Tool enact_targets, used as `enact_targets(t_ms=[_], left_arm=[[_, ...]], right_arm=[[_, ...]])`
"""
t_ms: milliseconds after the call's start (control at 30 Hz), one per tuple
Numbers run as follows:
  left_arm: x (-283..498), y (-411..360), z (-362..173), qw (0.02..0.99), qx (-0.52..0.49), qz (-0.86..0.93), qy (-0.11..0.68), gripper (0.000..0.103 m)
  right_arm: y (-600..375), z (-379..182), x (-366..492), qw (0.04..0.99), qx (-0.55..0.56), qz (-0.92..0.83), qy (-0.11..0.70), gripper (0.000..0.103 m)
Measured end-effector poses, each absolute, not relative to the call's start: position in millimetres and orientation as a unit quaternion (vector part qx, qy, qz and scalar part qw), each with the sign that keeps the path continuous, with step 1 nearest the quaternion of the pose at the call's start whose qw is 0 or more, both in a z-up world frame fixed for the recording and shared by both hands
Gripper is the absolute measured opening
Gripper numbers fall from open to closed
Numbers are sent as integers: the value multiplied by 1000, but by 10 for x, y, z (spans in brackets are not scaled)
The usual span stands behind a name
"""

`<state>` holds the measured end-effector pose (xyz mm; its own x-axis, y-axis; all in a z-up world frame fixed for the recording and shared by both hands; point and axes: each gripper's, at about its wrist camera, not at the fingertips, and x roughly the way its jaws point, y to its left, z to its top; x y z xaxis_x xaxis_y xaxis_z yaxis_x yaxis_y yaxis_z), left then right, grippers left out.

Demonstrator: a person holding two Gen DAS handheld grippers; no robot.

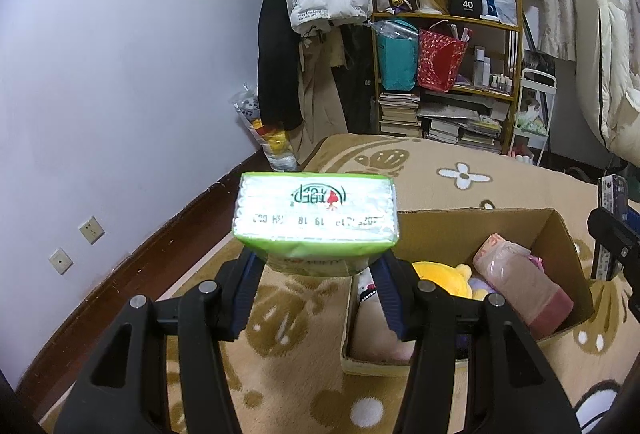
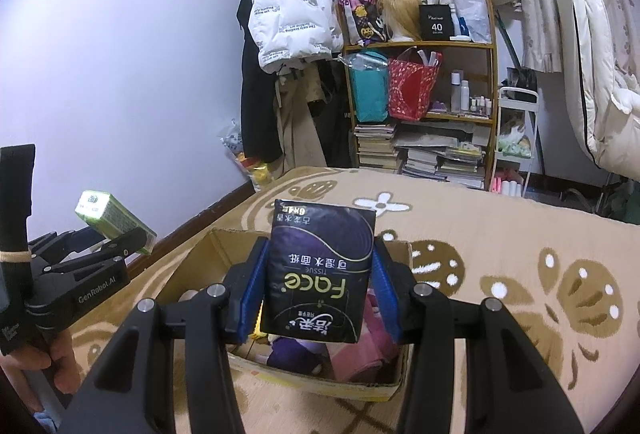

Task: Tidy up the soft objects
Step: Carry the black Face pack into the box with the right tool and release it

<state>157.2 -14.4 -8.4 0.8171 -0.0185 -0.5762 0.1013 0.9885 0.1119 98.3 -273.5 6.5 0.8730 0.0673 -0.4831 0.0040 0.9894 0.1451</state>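
My left gripper [image 1: 316, 266] is shut on a green tissue pack [image 1: 316, 214] and holds it in the air, left of an open cardboard box [image 1: 472, 230]. The box holds a yellow plush [image 1: 444, 280], a pink wrapped pack [image 1: 520, 282] and other soft things. My right gripper [image 2: 320, 290] is shut on a black Face tissue pack [image 2: 320, 270] and holds it above the same box [image 2: 188, 266]. The left gripper [image 2: 80, 274] with the green pack [image 2: 112, 216] shows at the left of the right wrist view. The right gripper [image 1: 612, 234] shows at the right edge of the left wrist view.
The box stands on a beige patterned carpet [image 2: 520, 274]. A wooden shelf [image 2: 420, 102] with bags and books stands at the back. Coats [image 2: 288, 14] hang left of it. A white wall [image 1: 100, 94] runs along the left. Bedding [image 2: 600, 74] lies at the right.
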Motion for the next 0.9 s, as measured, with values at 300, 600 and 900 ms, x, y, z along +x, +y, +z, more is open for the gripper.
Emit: enact_targets(t_ms=[300, 600, 900], left_arm=[[1634, -218, -190, 948, 70, -44, 308, 52], [1672, -350, -306, 942, 93, -50, 319, 52], [1650, -363, -284, 945, 101, -39, 309, 66]], right_arm=[[-2700, 33, 1092, 965, 55, 20, 256, 51], [-2635, -52, 1204, 961, 39, 28, 272, 51], [-2658, -114, 1252, 958, 44, 29, 283, 52]])
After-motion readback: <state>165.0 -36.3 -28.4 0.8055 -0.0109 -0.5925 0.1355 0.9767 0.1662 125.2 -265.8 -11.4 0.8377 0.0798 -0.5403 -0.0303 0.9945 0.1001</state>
